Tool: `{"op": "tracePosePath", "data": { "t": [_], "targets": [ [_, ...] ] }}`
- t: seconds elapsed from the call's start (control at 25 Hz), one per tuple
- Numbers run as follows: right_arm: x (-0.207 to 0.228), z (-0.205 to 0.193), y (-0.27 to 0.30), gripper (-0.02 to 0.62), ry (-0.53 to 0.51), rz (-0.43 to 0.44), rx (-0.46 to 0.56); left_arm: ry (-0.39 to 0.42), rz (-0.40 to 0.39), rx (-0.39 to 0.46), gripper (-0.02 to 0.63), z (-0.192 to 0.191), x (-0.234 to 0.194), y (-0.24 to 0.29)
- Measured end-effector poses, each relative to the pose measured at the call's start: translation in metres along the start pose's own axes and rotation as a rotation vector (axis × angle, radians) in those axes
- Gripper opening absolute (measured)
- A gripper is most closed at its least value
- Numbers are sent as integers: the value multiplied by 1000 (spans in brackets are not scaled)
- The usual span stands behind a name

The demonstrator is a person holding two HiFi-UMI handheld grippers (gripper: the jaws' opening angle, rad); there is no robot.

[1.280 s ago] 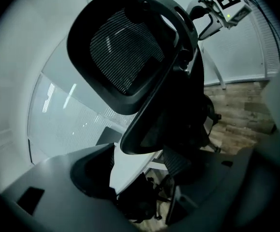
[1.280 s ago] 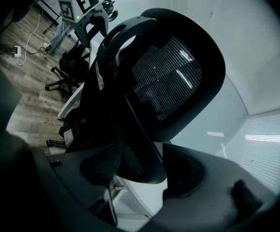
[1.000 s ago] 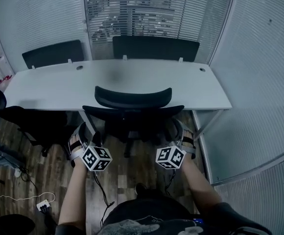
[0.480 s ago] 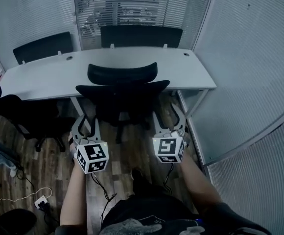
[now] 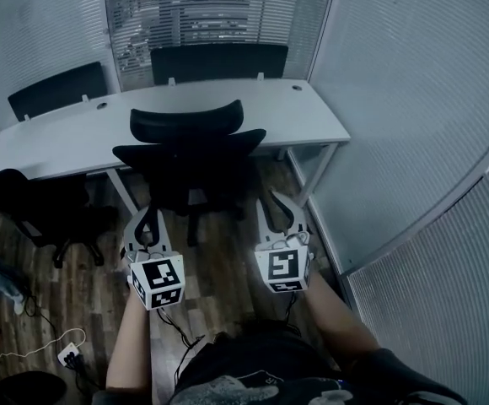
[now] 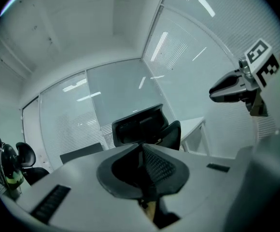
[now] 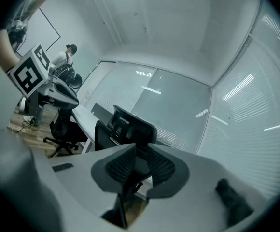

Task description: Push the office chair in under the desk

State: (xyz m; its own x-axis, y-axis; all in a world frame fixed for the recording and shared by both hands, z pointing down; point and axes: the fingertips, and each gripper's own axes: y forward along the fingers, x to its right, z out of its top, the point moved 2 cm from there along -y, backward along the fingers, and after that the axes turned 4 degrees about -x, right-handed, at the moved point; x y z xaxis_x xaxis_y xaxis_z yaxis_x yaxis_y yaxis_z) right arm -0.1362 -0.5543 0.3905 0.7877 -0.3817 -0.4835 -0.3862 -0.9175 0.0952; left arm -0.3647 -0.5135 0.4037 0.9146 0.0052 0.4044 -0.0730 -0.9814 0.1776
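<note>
Now that both grippers have backed off, the chair (image 5: 190, 154) looks pushed in.
Left gripper (image 5: 146, 219), lower left: jaws just closed together, empty. Chair, upper centre: back at the desk (image 5: 299, 112) near edge. Right gripper (image 5: 278, 213): jaws just narrowed to a slit, empty. A second ago both were wide open at the chair back.

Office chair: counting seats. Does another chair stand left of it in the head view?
Yes, a second black chair stands left of the office chair.
</note>
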Motion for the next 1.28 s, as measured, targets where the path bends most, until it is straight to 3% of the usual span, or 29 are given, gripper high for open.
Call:
{"op": "tracePosePath", "data": {
  "t": [0.28,0.84,1.28],
  "targets": [
    [11,-18,-27,40,36,74,-8,-51,25,-18,35,14,33,-33],
    [69,-68,-95,26,80,182,-2,-85,59,-26,35,48,129,-91],
    [85,-104,-174,23,19,284,5,-126,141,-39,35,61,193,-169]
  ]
}}
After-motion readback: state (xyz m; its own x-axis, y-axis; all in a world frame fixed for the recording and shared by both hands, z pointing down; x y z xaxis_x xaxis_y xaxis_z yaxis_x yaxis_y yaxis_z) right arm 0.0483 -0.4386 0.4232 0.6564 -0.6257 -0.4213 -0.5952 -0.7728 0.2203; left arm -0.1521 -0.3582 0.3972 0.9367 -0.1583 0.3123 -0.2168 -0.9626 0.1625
